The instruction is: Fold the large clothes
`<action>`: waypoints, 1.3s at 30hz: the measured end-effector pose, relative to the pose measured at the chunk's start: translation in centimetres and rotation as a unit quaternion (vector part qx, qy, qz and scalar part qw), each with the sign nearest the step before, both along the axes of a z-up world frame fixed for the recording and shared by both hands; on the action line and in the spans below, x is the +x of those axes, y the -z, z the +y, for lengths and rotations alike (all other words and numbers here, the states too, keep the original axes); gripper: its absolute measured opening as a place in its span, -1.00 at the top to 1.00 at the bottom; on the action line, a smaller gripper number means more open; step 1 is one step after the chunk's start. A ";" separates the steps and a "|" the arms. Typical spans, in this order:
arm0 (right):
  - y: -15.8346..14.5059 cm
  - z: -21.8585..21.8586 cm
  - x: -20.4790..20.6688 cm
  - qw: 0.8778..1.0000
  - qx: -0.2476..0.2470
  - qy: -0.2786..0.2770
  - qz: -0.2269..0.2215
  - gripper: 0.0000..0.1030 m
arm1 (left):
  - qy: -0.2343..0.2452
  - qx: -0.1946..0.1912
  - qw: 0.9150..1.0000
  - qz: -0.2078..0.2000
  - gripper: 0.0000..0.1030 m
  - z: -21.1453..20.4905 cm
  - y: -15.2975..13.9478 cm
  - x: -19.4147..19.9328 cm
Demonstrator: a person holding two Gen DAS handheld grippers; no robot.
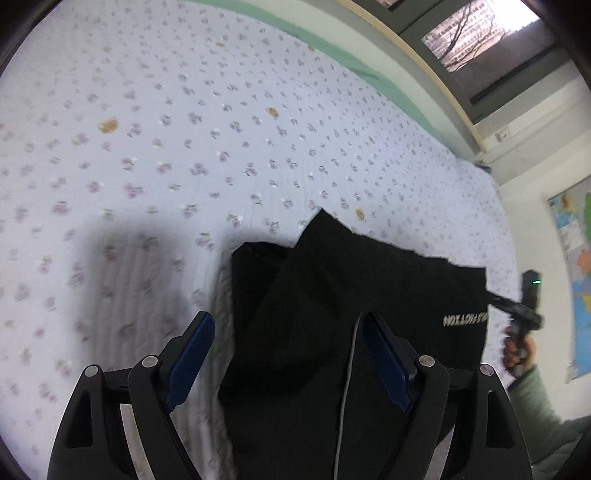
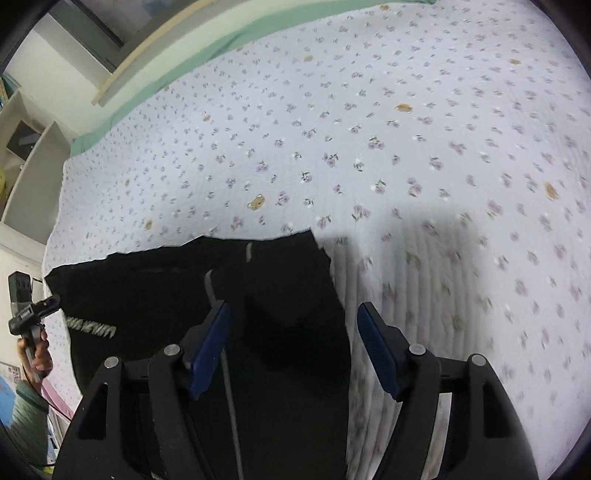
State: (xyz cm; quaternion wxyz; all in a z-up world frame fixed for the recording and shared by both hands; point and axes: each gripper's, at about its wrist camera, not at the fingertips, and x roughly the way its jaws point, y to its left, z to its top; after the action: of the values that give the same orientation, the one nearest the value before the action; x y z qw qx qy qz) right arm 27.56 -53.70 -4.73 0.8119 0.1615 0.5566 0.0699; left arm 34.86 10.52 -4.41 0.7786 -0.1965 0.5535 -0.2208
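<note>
A black garment (image 1: 332, 280) lies folded on the flowered bed sheet (image 1: 221, 129), with white lettering (image 1: 465, 319) near one edge and a thin grey cord (image 1: 349, 362) running down it. My left gripper (image 1: 287, 319) hangs open above the garment's left part, with nothing pinched between its blue pads. In the right wrist view the same garment (image 2: 155, 291) fills the lower left. My right gripper (image 2: 294, 308) is open above its right edge and holds nothing.
The sheet (image 2: 369, 129) stretches far beyond the garment, with a green border (image 2: 147, 107) at the far side. A hand (image 1: 517, 347) in a green sleeve holds the other gripper at the picture's edge. Window (image 1: 465, 33), wall map (image 1: 576, 258) and shelves (image 2: 29, 166) surround the bed.
</note>
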 end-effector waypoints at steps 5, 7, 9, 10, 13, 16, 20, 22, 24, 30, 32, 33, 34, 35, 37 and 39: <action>1.2 1.7 1.0 0.999 0.006 -0.041 -0.008 0.56 | -0.001 -0.063 0.998 0.007 0.67 -1.0 1.2 1.0; -0.5 2.4 0.1 0.998 -0.035 -0.047 -0.035 0.62 | -0.010 -0.047 0.999 -0.005 0.75 -1.2 0.2 0.4; -2.8 2.4 -0.5 0.995 -0.072 -0.039 -0.054 0.65 | -0.018 -0.049 0.998 -0.022 0.78 -1.2 -1.3 0.0; -3.7 2.4 -0.4 0.994 -0.082 -0.036 -0.062 0.66 | -0.025 -0.047 0.998 -0.034 0.78 -1.1 -2.4 0.1; -6.0 2.8 1.5 0.990 -0.107 -0.025 -0.088 0.68 | -0.052 -0.048 0.995 -0.065 0.78 -1.1 -4.8 1.7; -4.6 3.7 4.4 0.988 -0.136 -0.016 -0.075 0.68 | -0.075 -0.018 0.995 -0.057 0.78 -1.9 -3.7 4.2; 2.3 4.1 7.2 0.990 -0.138 -0.010 0.000 0.68 | -0.076 0.042 0.996 0.010 0.77 -3.3 2.9 6.5; 4.9 4.4 7.4 0.991 -0.131 -0.007 0.026 0.62 | -0.077 0.047 0.995 0.044 0.70 -3.8 5.9 6.7; 4.9 4.5 7.4 0.990 -0.137 0.004 0.028 0.53 | -0.084 0.041 0.994 0.047 0.68 -3.6 6.0 6.8; -2.1 3.4 4.4 0.992 -0.121 0.030 -0.011 0.20 | -0.123 0.049 0.991 -0.025 0.17 0.7 -0.8 4.7; -5.2 3.9 2.3 0.992 -0.114 0.026 -0.043 -0.13 | -0.151 0.075 0.984 -0.064 -0.02 2.0 -4.0 3.0; -6.8 4.6 0.8 0.992 -0.107 0.021 -0.064 -0.31 | -0.154 0.084 0.982 -0.076 -0.08 2.4 -4.9 2.3; -8.0 5.3 -0.5 0.992 -0.099 0.013 -0.080 -0.39 | -0.157 0.086 0.980 -0.086 -0.10 2.4 -6.0 1.4; -8.6 6.2 -1.4 0.992 -0.093 0.006 -0.085 -0.39 | -0.152 0.080 0.981 -0.090 -0.11 2.1 -6.9 0.3; -8.6 8.9 -3.1 0.994 -0.073 -0.018 -0.075 -0.39 | -0.120 0.064 0.986 -0.098 -0.11 0.4 -8.0 -1.3; -7.4 12.0 -4.4 0.996 -0.055 -0.044 -0.052 -0.39 | -0.083 0.050 0.990 -0.099 -0.11 -2.3 -8.0 -3.2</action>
State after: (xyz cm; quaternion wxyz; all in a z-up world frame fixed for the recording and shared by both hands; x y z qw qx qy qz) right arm 23.19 -41.68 2.69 0.8435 0.0884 0.5233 0.0827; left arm 31.65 8.22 3.62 0.8540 -0.1799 0.4659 -0.1455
